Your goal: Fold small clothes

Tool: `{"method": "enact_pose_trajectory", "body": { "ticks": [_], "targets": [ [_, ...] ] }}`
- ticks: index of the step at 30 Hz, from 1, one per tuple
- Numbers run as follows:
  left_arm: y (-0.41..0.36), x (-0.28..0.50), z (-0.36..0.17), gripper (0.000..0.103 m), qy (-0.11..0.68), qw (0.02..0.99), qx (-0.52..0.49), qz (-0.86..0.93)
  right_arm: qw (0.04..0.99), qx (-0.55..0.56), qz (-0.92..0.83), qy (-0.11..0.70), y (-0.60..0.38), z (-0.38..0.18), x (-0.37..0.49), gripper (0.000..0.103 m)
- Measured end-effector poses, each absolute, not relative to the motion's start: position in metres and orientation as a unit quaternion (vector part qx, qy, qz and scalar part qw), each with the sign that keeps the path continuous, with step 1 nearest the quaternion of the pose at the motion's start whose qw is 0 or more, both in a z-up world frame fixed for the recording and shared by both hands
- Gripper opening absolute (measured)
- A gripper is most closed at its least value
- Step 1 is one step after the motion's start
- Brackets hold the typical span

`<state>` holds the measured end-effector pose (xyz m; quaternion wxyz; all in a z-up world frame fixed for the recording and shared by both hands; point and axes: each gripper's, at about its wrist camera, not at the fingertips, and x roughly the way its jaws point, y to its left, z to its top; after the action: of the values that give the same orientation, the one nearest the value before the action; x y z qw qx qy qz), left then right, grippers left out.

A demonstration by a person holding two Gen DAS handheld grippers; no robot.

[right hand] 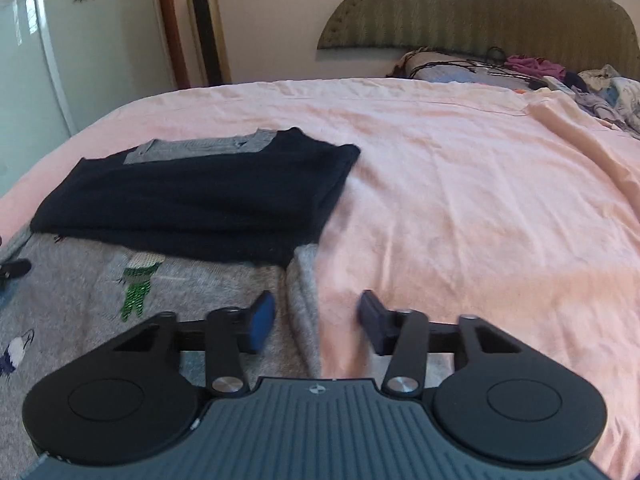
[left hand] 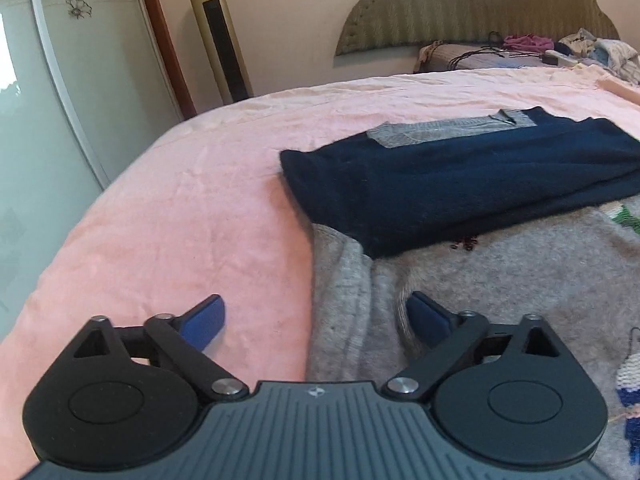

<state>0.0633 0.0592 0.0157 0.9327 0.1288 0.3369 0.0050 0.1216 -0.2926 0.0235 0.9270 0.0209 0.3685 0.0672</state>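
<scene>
A bedroom: a bed under a wrinkled pink sheet [right hand: 460,184], a padded olive headboard [right hand: 500,12] behind it, a tall gold tower fan [left hand: 218,36] by the wall, and a heap of loose clothes [right hand: 608,92] at the bed's far right. A folded navy knit sweater with a grey collar [left hand: 460,172] lies on the sheet, its near edge overlapping a flat grey knit sweater with small embroidered figures [left hand: 500,280]. The left gripper [left hand: 316,320] has its jaws wide apart astride the grey sweater's left edge. The right gripper [right hand: 318,322] has its jaws apart astride the grey sweater's right edge, pressing on nothing.
</scene>
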Motion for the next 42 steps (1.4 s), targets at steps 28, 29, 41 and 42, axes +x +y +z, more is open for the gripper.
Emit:
{"method": "enact_pose_trajectory", "body": {
  "ticks": [28,29,41,42],
  "targets": [
    [0.113,-0.016,0.025,0.008,0.370,0.929,-0.002,0.006,0.908,0.158,0.063,0.383,-0.334,0.025,0.043,0.007],
    [0.118,-0.022,0.028,0.009,0.380,0.924,-0.026,-0.010,0.904,0.175,0.061,0.384,-0.334,0.027,0.038,0.013],
    [0.132,-0.083,0.026,0.003,0.395,0.912,-0.104,-0.044,0.887,0.174,0.115,0.413,-0.314,0.030,-0.027,0.009],
    [0.139,-0.080,0.028,0.003,0.400,0.909,-0.112,-0.046,0.887,0.176,0.114,0.411,-0.317,0.030,-0.028,0.008]
  ]
}}
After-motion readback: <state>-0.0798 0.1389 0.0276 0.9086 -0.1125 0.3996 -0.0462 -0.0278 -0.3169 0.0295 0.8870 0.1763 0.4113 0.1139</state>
